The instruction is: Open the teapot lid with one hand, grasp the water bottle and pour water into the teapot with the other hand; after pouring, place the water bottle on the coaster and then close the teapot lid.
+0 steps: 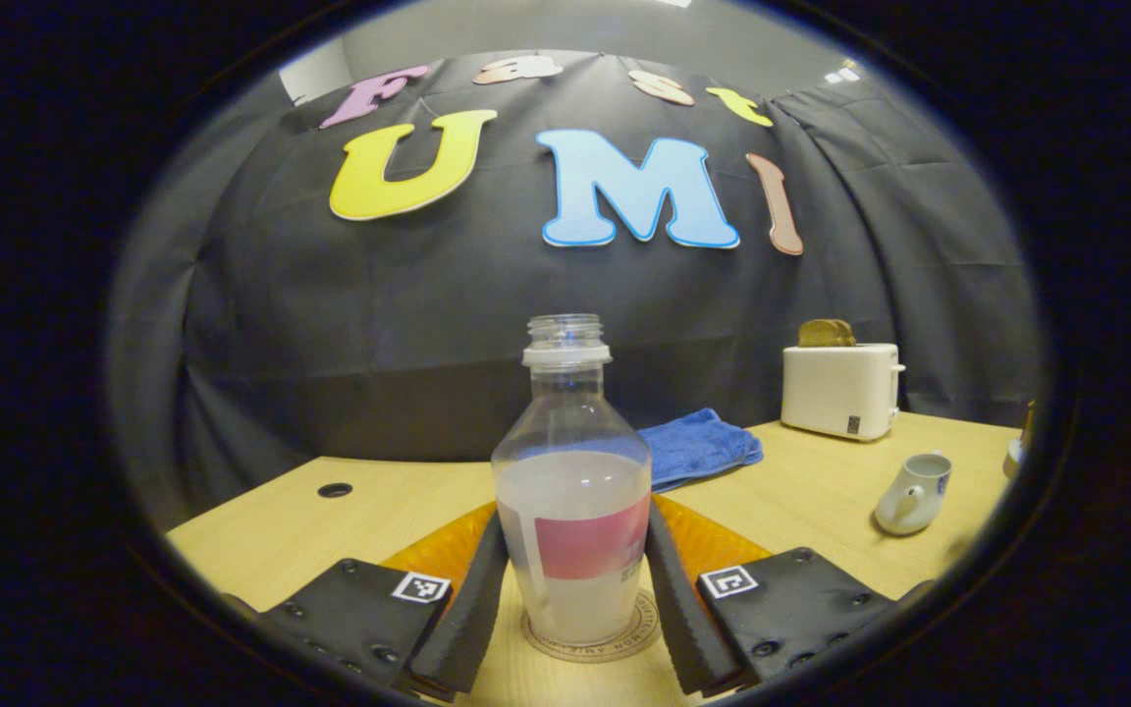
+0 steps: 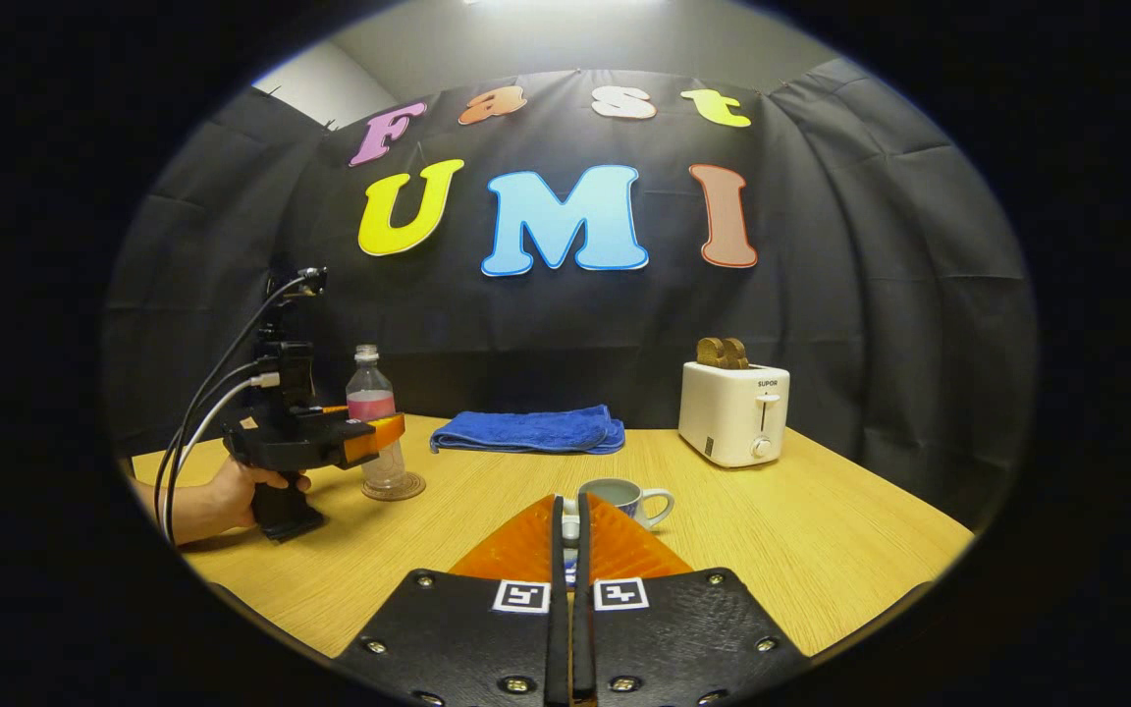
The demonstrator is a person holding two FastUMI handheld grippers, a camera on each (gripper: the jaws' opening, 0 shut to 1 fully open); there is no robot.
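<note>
A clear uncapped water bottle (image 1: pixel 573 511) with a pink label stands upright on the round coaster (image 1: pixel 590 643). My left gripper (image 1: pixel 575 517) has a finger pressed on each side of it. In the right gripper view the bottle (image 2: pixel 374 407) stands at the far left on its coaster (image 2: pixel 395 488), with the left gripper (image 2: pixel 369 439) and a hand (image 2: pixel 232 496) beside it. My right gripper (image 2: pixel 570 506) is shut on the small white teapot lid (image 2: pixel 570 530), just in front of the white teapot (image 2: pixel 624 496). The teapot (image 1: pixel 912 491) stands open with water inside.
A folded blue towel (image 2: pixel 526 430) lies at the back of the wooden table (image 2: pixel 821 550). A white toaster (image 2: pixel 734 412) holding toast stands at the back right. Cables (image 2: pixel 202 412) trail from the left gripper. A cable hole (image 1: pixel 335 489) sits near the table's far left.
</note>
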